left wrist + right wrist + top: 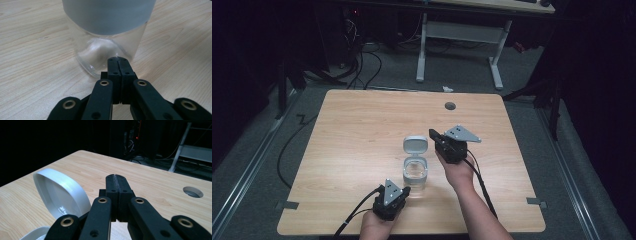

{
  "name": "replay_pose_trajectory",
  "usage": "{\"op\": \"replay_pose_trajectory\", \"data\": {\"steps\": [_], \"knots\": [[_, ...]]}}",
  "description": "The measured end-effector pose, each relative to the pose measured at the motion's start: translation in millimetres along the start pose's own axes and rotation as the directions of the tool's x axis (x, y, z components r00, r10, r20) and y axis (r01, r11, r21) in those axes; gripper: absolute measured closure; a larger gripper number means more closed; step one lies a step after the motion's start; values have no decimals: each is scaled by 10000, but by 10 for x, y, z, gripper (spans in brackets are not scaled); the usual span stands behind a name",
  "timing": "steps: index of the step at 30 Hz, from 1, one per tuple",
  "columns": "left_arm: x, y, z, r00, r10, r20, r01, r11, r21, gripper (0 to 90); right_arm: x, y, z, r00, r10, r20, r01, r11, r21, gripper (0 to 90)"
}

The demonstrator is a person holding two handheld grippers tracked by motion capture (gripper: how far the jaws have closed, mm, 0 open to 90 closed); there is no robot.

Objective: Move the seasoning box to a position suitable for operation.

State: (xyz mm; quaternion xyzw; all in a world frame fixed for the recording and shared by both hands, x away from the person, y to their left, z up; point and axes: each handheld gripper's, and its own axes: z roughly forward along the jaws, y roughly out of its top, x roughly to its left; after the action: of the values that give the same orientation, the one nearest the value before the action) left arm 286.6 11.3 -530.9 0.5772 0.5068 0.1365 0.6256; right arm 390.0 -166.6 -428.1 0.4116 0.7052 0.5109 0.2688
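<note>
A clear square jar point(415, 175) with a grey collar stands on the wooden table point(362, 130), near the front. Its grey flip lid point(415, 145) is swung open toward the far side. My left gripper point(405, 190) is shut and empty, and its tips rest at the jar's near right base. In the left gripper view the shut tips point(117, 59) sit right at the jar's glass bottom point(100, 53). My right gripper point(432, 134) is shut and empty, just right of the open lid. In the right gripper view the lid point(61, 192) stands tilted to the left of the tips point(115, 177).
A round cable hole point(450, 105) lies in the table's far part, also seen as the hole point(192, 192) in the right gripper view. A white desk frame point(459, 45) and cables stand on the floor beyond. Tape marks sit at the front corners.
</note>
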Motion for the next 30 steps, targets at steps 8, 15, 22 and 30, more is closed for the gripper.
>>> {"op": "replay_pose_trajectory", "data": {"steps": [8,15,22,30], "knots": [[-26,-10,3,9999,40,122,-41,10000,39,888,31,60,32,9999,43,-130,-44,10000,-30,900],[-25,-9,11,9999,52,136,-53,10000,49,888,91,132,66,9994,-23,-336,20,10000,-95,900],[-32,-12,16,9998,56,165,-56,10000,46,888,126,136,104,9989,-67,-466,66,10000,-11,900],[-37,-14,19,9998,39,189,-40,10000,32,888,186,87,79,9982,-225,-556,230,9997,86,900]]}}
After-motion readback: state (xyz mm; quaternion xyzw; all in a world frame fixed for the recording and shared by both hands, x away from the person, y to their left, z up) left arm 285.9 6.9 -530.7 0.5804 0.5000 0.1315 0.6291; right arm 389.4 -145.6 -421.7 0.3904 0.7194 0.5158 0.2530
